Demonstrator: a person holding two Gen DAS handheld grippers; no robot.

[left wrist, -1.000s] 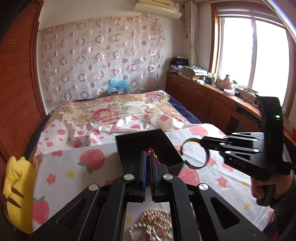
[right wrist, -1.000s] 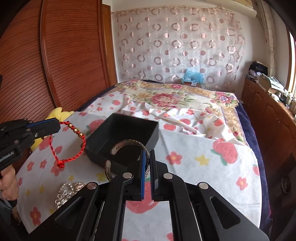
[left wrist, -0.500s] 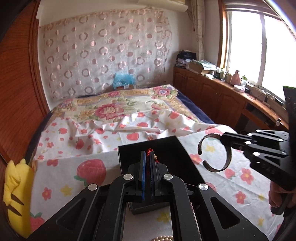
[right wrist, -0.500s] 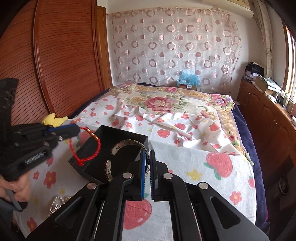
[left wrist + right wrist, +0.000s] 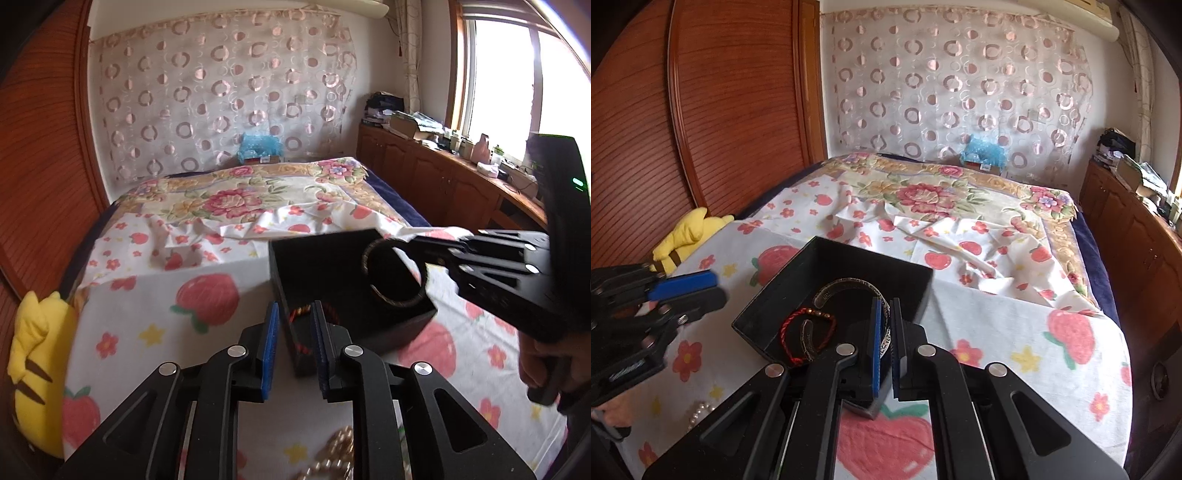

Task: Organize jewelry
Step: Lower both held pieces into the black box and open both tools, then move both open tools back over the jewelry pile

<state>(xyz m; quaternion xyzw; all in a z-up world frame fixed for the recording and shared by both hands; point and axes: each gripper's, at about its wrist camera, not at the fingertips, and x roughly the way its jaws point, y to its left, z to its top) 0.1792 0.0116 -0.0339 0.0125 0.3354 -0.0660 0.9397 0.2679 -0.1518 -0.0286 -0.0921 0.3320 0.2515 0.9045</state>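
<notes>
A black open box [image 5: 798,273] [image 5: 314,266] sits on the strawberry-print sheet. A red cord bracelet [image 5: 792,325] with gold beads lies inside it; a bit of it shows in the left wrist view [image 5: 300,314]. My left gripper [image 5: 293,343] [image 5: 690,291] is open and empty at the box's near left edge. My right gripper [image 5: 884,347] is shut on a silver cuff bangle [image 5: 849,286] and holds it over the box; the bangle also shows in the left wrist view [image 5: 373,291].
A pearl necklace [image 5: 332,458] [image 5: 700,411] lies on the sheet in front of the box. A yellow plush toy [image 5: 33,354] [image 5: 687,236] sits at the bed's left edge by the wooden wardrobe [image 5: 701,110]. Wooden cabinets [image 5: 443,184] run along the right.
My left gripper opened and the red cord bracelet dropped into the box. My right gripper moved the silver bangle over the box.
</notes>
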